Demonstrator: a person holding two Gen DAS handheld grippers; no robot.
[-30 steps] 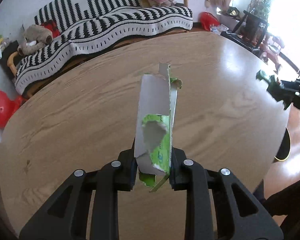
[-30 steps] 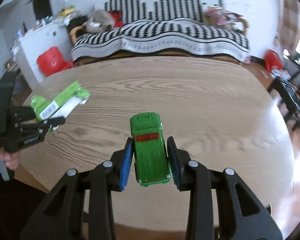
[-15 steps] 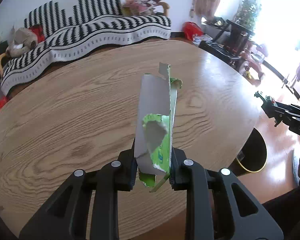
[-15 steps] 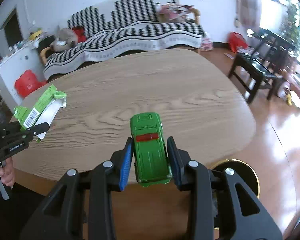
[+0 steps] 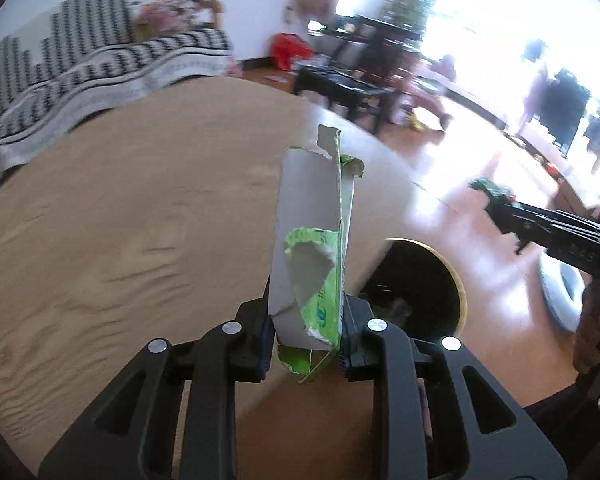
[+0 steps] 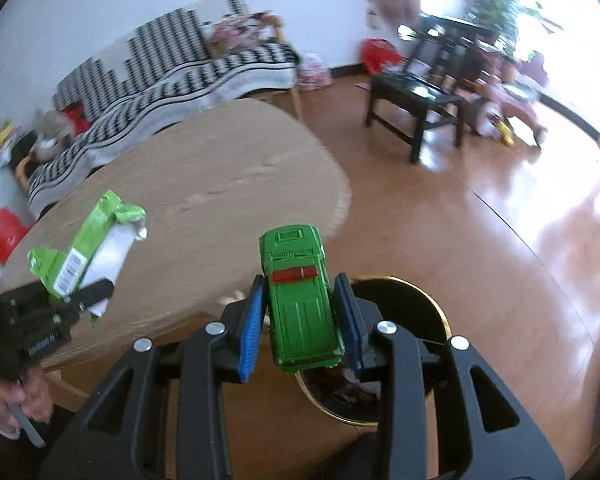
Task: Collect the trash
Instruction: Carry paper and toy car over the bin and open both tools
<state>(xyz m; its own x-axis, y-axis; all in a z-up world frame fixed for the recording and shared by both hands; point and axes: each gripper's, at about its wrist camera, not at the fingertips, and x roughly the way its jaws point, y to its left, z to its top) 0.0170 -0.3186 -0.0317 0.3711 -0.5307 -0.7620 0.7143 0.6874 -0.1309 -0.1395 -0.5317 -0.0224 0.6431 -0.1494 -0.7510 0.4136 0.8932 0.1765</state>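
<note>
My left gripper (image 5: 305, 334) is shut on a torn green and white carton (image 5: 314, 240), held upright over the wooden table's right edge. The carton also shows in the right wrist view (image 6: 88, 252), at the left. My right gripper (image 6: 300, 320) is shut on a green toy car (image 6: 300, 292), held above the floor beside the table. A black trash bin with a gold rim (image 6: 416, 360) stands on the floor just under and behind the car. The bin (image 5: 416, 288) also shows in the left wrist view, right of the carton. My right gripper (image 5: 500, 204) shows there too, at the right.
The oval wooden table (image 6: 228, 208) ends at its right edge close to the bin. A striped sofa (image 6: 172, 68) stands behind it. A black chair (image 6: 416, 100) stands on the shiny wooden floor to the right. A white object (image 5: 560, 296) lies on the floor at the far right.
Both grippers have swung to the right, past the table's edge. The bin has come closer in both views. Both still hold their objects.
</note>
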